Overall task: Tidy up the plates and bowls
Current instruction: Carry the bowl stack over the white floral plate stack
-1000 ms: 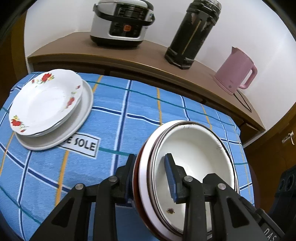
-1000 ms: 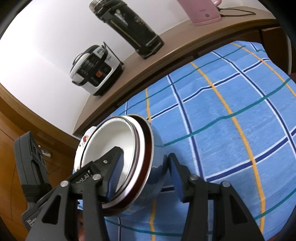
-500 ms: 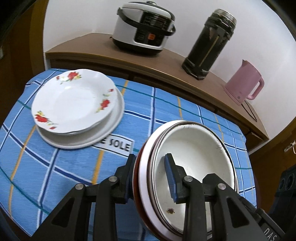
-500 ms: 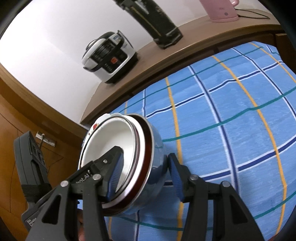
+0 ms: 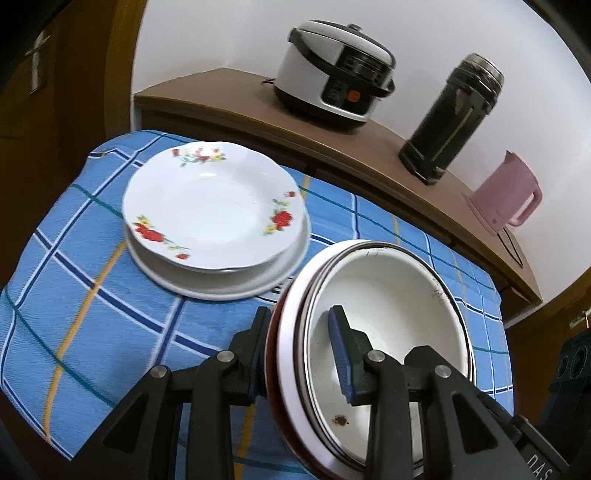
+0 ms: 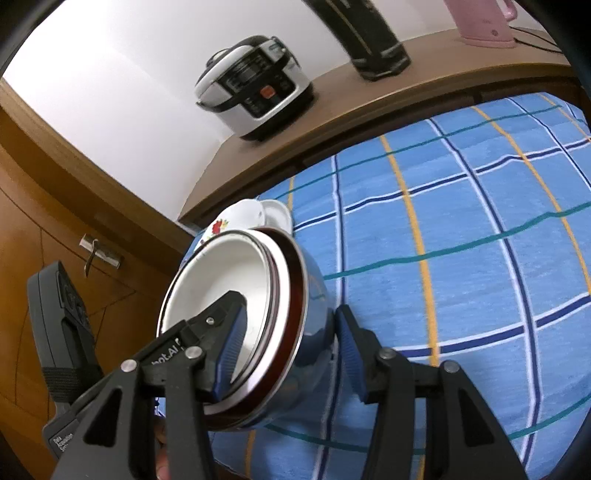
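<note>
While both grippers clamp opposite rims of the nested stack of round bowls (image 5: 388,332), white enamel inside and polished steel outside, the stack hangs tilted above the blue checked cloth surface (image 5: 92,295). The left gripper (image 5: 299,350) has its jaws narrowed on the near rim; the right gripper (image 6: 291,332) has its jaws closed across the wall. Beside the stack, a scalloped white floral porcelain plate (image 5: 210,210) rests on a plain white plate (image 5: 288,258).

wall (image 5: 229,33): plain white, evenly lit
shelf (image 5: 236,96): brown wood, runs along the wall behind the table
cloth (image 6: 480,240): blue plaid, covers the table
cabinet (image 6: 55,206): wooden, metal latch (image 6: 98,254), left of the table
</note>
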A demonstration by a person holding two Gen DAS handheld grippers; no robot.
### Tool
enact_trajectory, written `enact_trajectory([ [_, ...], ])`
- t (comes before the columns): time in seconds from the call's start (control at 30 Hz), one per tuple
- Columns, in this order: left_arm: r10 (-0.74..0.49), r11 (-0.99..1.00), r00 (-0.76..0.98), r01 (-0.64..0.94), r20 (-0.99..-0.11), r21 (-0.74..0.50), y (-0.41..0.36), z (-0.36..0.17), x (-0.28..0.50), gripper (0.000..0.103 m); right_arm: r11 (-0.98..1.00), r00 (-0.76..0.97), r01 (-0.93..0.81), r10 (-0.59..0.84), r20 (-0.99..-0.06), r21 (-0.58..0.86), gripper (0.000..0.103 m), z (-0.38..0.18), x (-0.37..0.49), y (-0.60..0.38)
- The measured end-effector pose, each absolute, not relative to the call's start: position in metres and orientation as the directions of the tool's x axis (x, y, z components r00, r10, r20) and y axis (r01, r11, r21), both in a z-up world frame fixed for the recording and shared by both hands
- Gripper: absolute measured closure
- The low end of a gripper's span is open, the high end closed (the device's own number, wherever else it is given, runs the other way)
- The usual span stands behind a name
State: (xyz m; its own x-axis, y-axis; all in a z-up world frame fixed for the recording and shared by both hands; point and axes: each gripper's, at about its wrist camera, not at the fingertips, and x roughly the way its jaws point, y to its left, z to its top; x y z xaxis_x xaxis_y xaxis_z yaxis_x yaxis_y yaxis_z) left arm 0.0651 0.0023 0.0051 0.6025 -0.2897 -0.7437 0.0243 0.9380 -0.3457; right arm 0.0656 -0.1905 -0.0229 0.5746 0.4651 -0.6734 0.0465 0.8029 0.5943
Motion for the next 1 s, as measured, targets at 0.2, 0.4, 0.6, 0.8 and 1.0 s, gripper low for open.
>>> enact_trajectory([
  [0.2,-0.271,0.937,0.608,-0.011,-0.746,-0.350,0.024,0.003,0.066,0.068,0.806,0.554,0.017,0.485,-0.676,0.592,0.053,-0.026,0.074,-0.170],
  [0.4,-0.250,0.935,0.613,-0.049,-0.750,-0.351,0.043,0.000,0.068,0.068,0.805,0.529,-0.008,0.507,-0.681,0.593,0.053,-0.031,0.081,-0.152],
  [0.6,-0.220,0.931,0.621,-0.096,-0.752,-0.351,0.066,-0.002,0.069,0.068,0.804,0.499,-0.045,0.533,-0.683,0.593,0.053,-0.033,0.091,-0.130],
  [0.8,-0.191,0.924,0.632,-0.142,-0.751,-0.355,0.085,0.001,0.075,0.068,0.798,0.475,-0.080,0.558,-0.680,0.598,0.053,-0.033,0.103,-0.109],
  [1.0,-0.168,0.917,0.650,-0.172,-0.741,-0.359,0.098,0.008,0.085,0.068,0.790,0.473,-0.112,0.576,-0.667,0.602,0.053,-0.026,0.120,-0.094],
])
